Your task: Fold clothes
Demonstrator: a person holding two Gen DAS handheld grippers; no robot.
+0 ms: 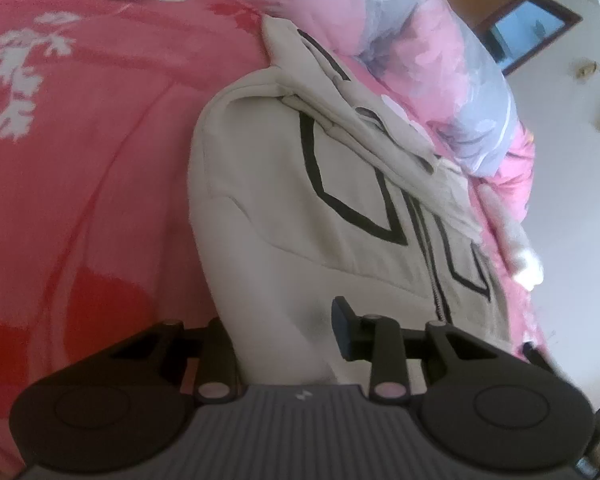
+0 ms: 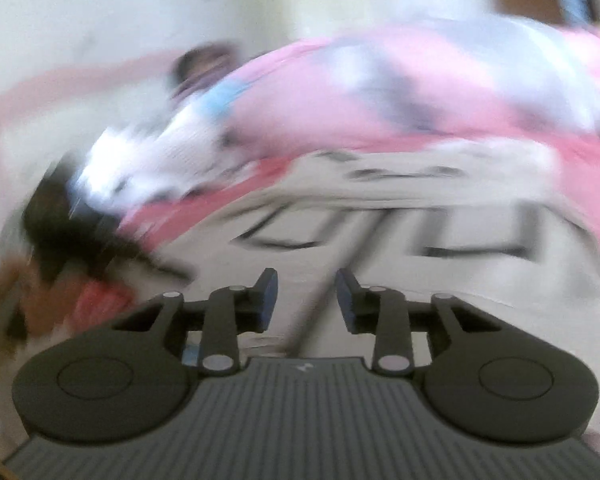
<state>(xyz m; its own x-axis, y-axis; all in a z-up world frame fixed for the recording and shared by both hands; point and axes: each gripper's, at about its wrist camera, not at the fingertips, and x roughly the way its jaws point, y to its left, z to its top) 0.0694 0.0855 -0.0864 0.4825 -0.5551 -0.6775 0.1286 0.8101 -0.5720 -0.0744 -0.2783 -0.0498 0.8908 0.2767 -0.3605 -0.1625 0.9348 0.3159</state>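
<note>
Here, left wrist view: a bed covered w/ a coral-red floral blanket [image 1: 100, 152], a pink and grey-blue floral quilt [image 1: 452, 92] bunched along its far side. Beyond that, a white wall [image 1: 572, 184] and a dark-framed window [image 1: 528, 28] top right. The task item, a cream zip-up hoodie [image 1: 284, 216] w/ black line pattern, lies on the blanket, zip facing up, a sleeve folded across its upper part. The left gripper [image 1: 284, 332] sits at the hoodie's near edge; a fold of cream fabric rises between the fingers and hides the left pad, so it looks clamped on the hoodie.

Right wrist view: heavily blurred. Same hoodie [image 2: 440, 216] spread ahead, the quilt [image 2: 380, 92] heaped behind it, pale wall [image 2: 80, 12] above. Only here: a dark smeared shape [image 2: 76, 224] at left, not identifiable. The right gripper [image 2: 306, 296] hangs over the hoodie, jaws parted, nothing between the blue pads [image 2: 269, 300].
</note>
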